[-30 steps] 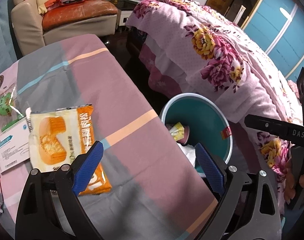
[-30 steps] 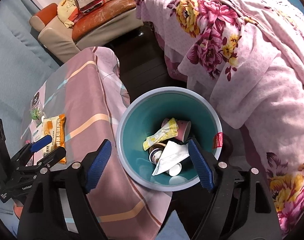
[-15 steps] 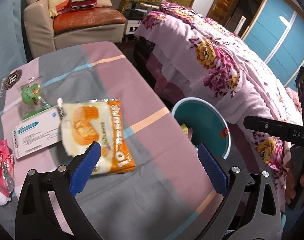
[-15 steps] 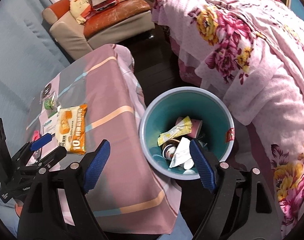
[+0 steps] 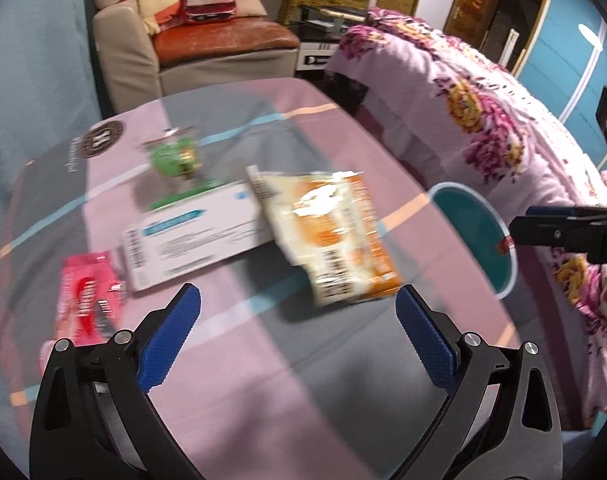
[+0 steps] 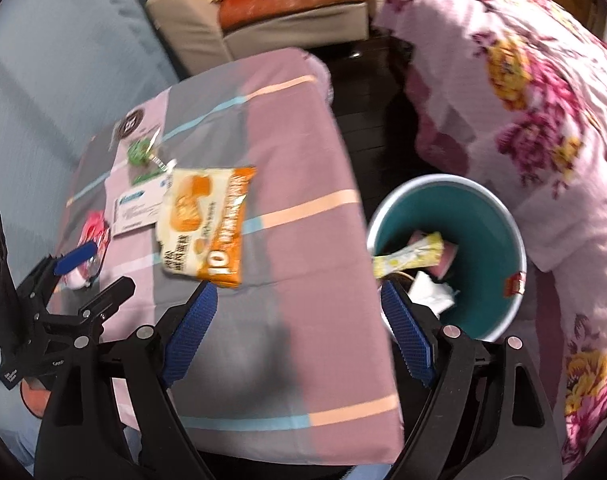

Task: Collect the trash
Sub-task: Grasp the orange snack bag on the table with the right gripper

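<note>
An orange snack wrapper (image 5: 335,236) (image 6: 207,224) lies on the cloth-covered table (image 5: 263,380) (image 6: 303,184), beside a white paper packet (image 5: 191,232) (image 6: 137,208), a green sweet wrapper (image 5: 175,160) (image 6: 141,152) and a pink wrapper (image 5: 87,300) (image 6: 95,232). My left gripper (image 5: 297,312) (image 6: 91,268) hovers open and empty over the table, just short of the orange wrapper. My right gripper (image 6: 299,300) is open and empty above the table's right edge. The teal bin (image 6: 483,240) (image 5: 475,240) stands on the floor right of the table and holds several pieces of trash.
A bed with a pink flowered cover (image 5: 483,120) (image 6: 523,100) rises right of the bin. A beige and orange armchair (image 5: 207,48) (image 6: 271,12) stands beyond the table. A round dark sticker (image 5: 103,140) marks the table's far left. Blue fabric (image 6: 63,60) lies left.
Both grippers have swung left, from over the bin toward the wrappers on the table. The bin has slid to the right in both views, and the pink wrapper has come into the left view.
</note>
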`<state>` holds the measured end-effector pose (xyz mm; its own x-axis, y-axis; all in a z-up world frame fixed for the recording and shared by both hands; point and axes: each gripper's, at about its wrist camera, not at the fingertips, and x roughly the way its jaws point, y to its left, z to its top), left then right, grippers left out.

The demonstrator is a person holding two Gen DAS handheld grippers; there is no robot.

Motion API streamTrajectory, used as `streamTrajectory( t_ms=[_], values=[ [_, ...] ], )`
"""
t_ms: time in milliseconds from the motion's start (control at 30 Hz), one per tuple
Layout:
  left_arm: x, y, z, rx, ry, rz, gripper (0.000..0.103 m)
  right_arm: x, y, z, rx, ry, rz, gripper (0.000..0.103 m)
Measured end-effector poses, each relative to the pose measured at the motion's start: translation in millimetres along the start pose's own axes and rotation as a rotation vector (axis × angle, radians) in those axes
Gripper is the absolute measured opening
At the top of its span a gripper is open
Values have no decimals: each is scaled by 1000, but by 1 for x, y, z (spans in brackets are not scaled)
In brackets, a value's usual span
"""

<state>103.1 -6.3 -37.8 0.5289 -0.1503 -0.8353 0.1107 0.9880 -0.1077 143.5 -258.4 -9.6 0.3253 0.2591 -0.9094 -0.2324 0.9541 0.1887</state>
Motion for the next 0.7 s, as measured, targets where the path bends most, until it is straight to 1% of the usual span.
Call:
streamTrajectory(
  t_ms=[167,333,400,433,533,700],
  values=[
    [4,33,-6,15,25,41,98,28,34,12,-52,64,23,80],
    [8,64,-4,14,31,41,98,67,65,30,-69,138,52,80],
    [11,73,-1,13,30,43,98,80,71,37,-81,153,50,80],
    [13,80,2,9,32,45,98,88,74,42,-89,156,34,80],
    [18,92,8,5,35,40,98,104,75,51,-80,168,25,80],
    [30,103,18,24,45,47,98,130,78,59,-74,191,6,80]
  ],
)
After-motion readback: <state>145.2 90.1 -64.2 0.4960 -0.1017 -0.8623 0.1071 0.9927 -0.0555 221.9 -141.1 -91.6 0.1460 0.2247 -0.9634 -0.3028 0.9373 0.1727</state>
